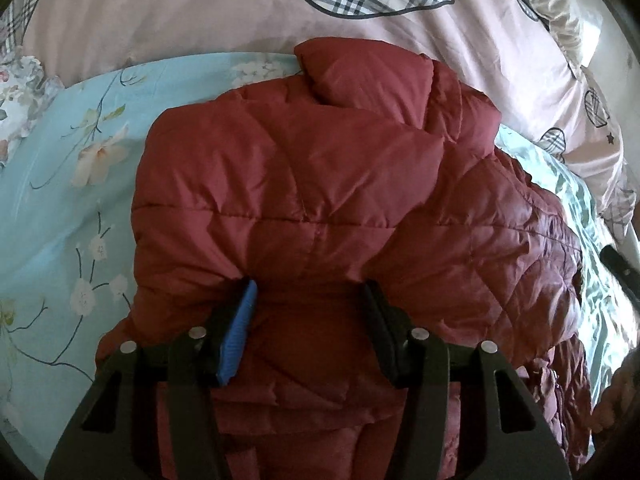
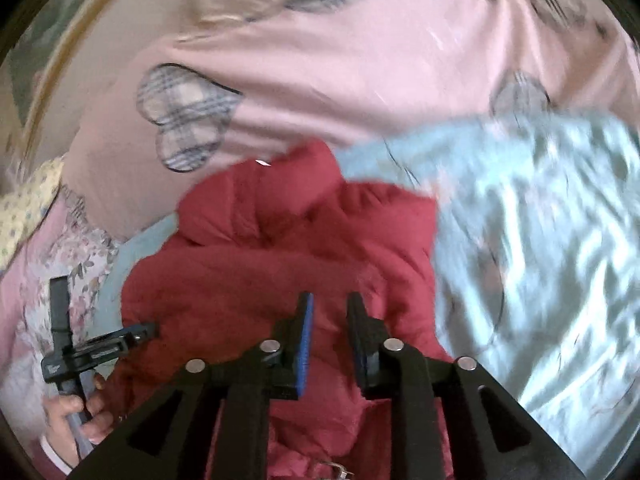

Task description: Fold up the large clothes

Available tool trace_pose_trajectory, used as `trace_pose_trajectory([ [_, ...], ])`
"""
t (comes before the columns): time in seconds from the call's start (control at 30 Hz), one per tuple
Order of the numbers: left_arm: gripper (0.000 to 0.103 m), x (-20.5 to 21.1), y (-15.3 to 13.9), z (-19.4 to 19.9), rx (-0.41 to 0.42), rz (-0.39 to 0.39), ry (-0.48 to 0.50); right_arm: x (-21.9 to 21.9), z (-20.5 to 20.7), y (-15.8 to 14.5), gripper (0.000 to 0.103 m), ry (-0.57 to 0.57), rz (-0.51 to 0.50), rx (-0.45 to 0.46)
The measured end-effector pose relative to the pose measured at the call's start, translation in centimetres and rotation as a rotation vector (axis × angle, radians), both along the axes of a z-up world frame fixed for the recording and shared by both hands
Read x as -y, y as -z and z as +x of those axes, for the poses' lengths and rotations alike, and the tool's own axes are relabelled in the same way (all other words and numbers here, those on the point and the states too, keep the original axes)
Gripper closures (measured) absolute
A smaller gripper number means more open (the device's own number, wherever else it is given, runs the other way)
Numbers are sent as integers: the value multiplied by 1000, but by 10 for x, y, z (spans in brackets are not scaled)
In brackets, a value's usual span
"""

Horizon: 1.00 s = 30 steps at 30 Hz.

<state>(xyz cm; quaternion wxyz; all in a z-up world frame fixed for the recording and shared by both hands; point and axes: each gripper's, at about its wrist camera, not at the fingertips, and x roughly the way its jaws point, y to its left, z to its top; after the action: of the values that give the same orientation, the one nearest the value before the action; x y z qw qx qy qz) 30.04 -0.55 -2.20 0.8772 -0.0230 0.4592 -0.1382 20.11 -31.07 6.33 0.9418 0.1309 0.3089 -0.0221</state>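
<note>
A dark red quilted jacket (image 1: 320,168) lies bunched on a light blue floral sheet (image 1: 60,208), its collar end toward the far side. My left gripper (image 1: 310,292) is dug into the jacket's near edge. A thick puffy fold fills the gap between its fingers and the pads press on it. In the blurred right wrist view, my right gripper (image 2: 331,300) hovers over the red jacket (image 2: 260,272). Its jaws stand slightly apart with nothing pinched between them.
A pink quilt with plaid hearts (image 1: 160,12) is heaped beyond the jacket and also shows in the right wrist view (image 2: 340,80). The blue sheet (image 2: 540,240) spreads to the right there. A person's hand (image 2: 72,412) holds the other gripper's handle at lower left.
</note>
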Motion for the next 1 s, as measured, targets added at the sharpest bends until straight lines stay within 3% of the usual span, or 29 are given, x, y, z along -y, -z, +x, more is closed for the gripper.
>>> trace_pose_trajectory([
  [0.07,50,1,0,0,0,4,-4,-19,9,-3,69,-53,-64,-13],
  [0.2,50,7,1,0,1,48,1,-37,37,17,70,-107,-94,-104],
  [0.37,50,7,-8,-4,17,69,19,-23,59,64,70,-57,-125,-249],
  [0.5,50,-3,-19,-8,58,22,-7,-13,55,69,70,-55,-94,-249],
  [0.7,50,-2,3,1,15,75,-2,-12,57,69,70,-50,-108,-256],
  [1.0,49,-5,10,4,-4,42,-8,-9,56,74,70,-44,-97,-246],
])
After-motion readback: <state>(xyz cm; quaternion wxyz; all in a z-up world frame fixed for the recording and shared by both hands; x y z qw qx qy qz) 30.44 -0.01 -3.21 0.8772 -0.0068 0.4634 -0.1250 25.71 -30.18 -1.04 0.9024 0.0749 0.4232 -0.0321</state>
